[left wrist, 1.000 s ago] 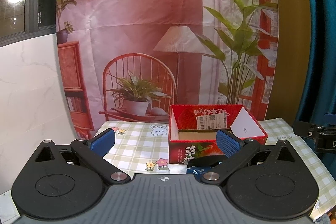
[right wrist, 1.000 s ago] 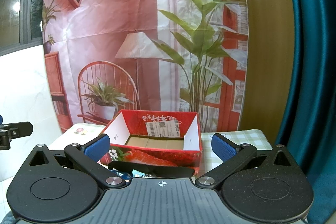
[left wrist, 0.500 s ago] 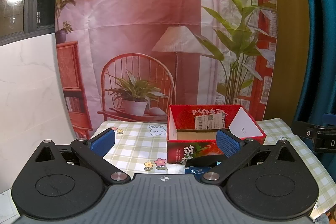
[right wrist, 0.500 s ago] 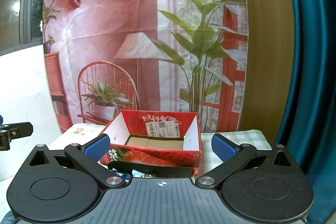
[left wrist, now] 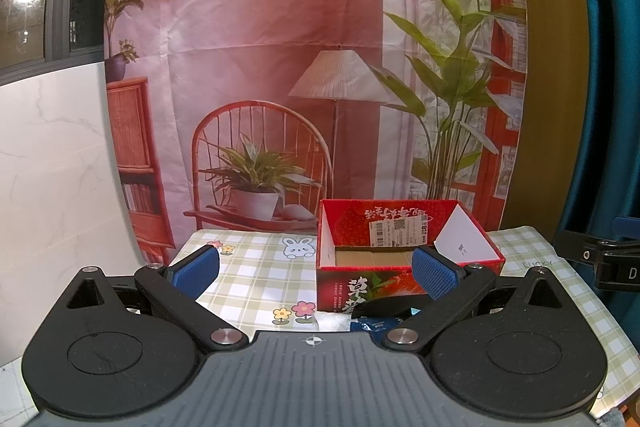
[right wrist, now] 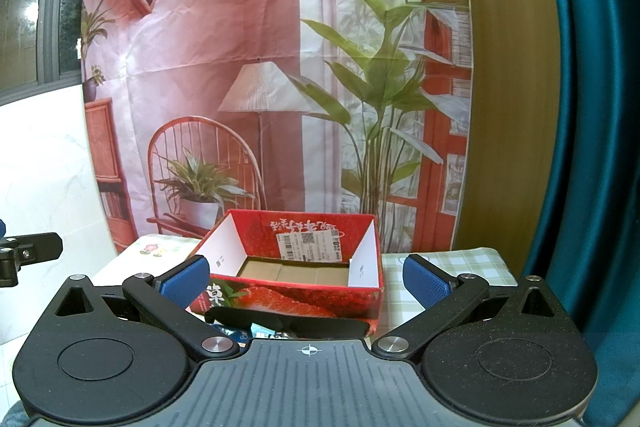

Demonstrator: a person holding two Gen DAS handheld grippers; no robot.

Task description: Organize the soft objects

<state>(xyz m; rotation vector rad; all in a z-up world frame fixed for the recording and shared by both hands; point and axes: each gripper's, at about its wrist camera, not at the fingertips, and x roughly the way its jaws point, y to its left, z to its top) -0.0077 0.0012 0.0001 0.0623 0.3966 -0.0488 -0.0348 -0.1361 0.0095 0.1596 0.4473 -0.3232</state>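
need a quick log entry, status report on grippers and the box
Left gripper open, empty. Right gripper open, empty. Red box open-topped, nothing visible inside. Dark item lying before it, partly hidden.

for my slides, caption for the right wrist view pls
Open right gripper faces an empty red box on a checked tablecloth.

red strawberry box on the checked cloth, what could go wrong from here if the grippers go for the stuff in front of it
1. The dark flat item and blue packet lie against the red strawberry-print cardboard box, mostly hidden behind the gripper bodies, so a grasp may miss.
2. The open right gripper could nudge the light box along the checked tablecloth.
3. The open left gripper approaches the same spot; the two may collide.
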